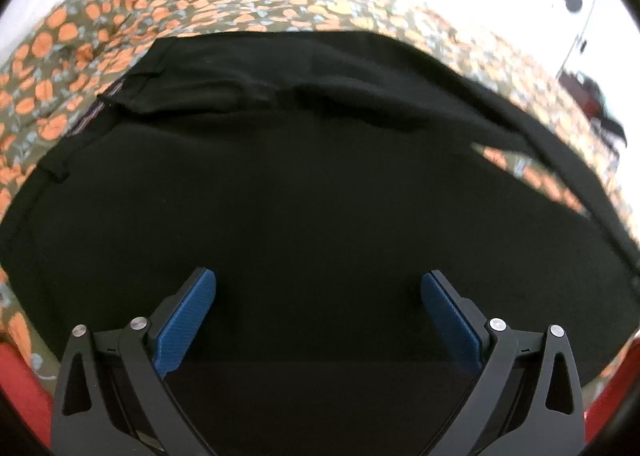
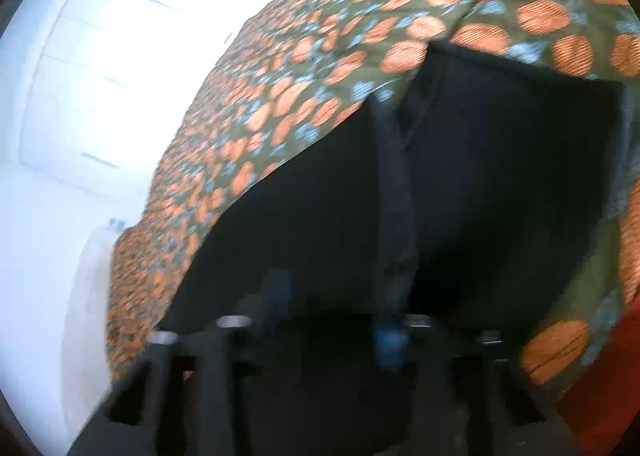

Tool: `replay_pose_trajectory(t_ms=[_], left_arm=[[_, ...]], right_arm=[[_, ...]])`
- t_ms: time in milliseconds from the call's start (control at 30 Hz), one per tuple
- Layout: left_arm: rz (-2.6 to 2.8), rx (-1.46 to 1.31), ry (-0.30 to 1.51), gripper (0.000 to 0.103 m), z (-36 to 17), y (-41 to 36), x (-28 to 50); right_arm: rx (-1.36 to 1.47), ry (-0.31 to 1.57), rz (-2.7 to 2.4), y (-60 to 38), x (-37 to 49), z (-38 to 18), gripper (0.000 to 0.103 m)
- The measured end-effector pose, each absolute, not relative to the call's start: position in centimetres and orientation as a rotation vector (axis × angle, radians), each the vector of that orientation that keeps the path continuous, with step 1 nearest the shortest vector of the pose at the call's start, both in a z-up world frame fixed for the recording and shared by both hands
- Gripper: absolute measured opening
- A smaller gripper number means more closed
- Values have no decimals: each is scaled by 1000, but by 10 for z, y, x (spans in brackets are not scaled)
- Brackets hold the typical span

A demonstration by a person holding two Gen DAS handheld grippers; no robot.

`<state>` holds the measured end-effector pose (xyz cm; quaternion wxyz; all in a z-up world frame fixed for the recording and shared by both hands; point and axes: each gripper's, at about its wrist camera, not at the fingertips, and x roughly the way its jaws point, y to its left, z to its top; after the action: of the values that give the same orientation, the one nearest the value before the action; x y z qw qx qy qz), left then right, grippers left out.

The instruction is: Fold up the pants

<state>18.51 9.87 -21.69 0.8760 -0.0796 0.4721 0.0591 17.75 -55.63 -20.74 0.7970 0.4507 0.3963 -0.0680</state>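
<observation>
Overexposed white background, fisheye edge warping, right wrist view heavily motion-blurred

You see black pants (image 1: 320, 175) on an olive cover (image 1: 120, 15) printed with orange rounds and pale blue spots (orange ones finely striped). Your left claw (image 1: 318, 288) has blue pads (image 1: 188, 320) on black arms.

Both wrist views look closely down on black pants (image 1: 320, 183), right one blurred.
</observation>
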Motion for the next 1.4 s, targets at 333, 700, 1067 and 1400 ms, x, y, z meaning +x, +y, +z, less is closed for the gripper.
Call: replay_pose_trajectory(t_ms=[333, 700, 1067, 1400], left_arm=[[-50, -472, 969, 102, -148, 122, 252], [-131, -832, 1011, 102, -160, 132, 382], [-131, -1018, 990, 53, -185, 135, 408], [-246, -991, 798, 4, -120, 173, 348]], right_arm=[[653, 637, 177, -520, 170, -89, 10], [545, 524, 462, -487, 137, -22, 10], [577, 510, 703, -494, 108, -4, 10], [669, 558, 560, -541, 124, -39, 10]])
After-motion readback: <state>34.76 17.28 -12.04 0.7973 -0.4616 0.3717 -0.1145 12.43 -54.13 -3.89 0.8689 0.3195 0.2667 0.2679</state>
